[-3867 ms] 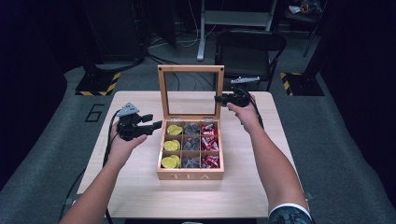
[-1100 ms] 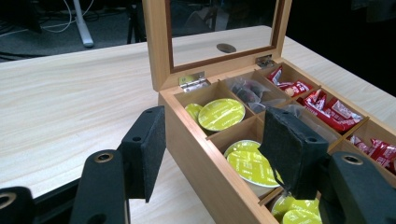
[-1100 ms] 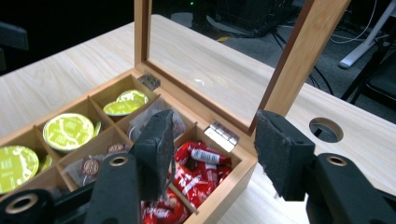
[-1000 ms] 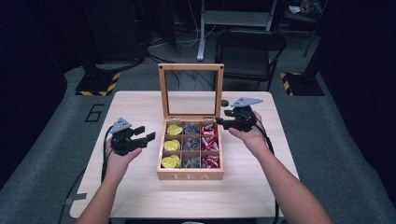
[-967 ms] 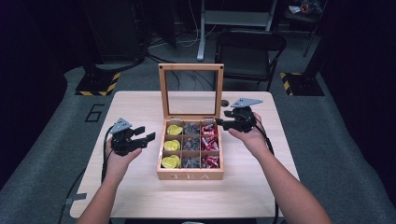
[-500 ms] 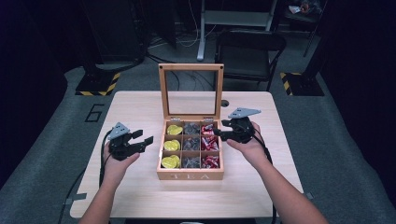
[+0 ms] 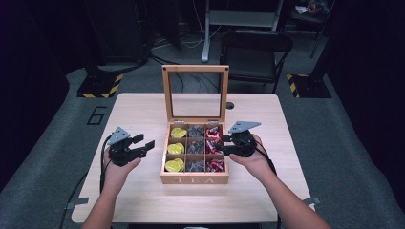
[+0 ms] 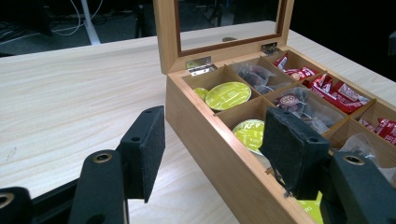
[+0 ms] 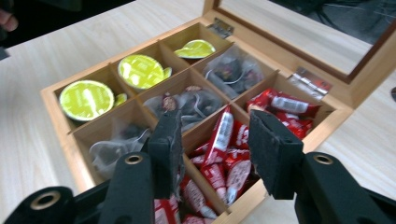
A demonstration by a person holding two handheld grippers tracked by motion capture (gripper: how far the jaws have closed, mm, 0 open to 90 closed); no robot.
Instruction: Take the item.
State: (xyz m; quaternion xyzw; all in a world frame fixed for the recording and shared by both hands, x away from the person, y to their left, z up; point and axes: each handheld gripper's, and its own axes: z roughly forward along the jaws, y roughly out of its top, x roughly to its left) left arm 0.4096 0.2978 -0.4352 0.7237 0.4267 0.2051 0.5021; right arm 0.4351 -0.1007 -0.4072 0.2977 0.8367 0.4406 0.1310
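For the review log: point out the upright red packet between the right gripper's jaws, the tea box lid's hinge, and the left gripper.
red packet (image 9: 222,133), right gripper view, middle of its wrapper.
hinge (image 8: 200,65), left gripper view, on its metal plate.
left gripper (image 7: 145,141), high view, midway between its fingertips.

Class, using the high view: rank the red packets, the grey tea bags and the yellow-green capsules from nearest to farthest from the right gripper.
1. Red packets: the column of the tea box beside the right gripper.
2. Grey tea bags: middle column.
3. Yellow-green capsules: far column, toward the left gripper.
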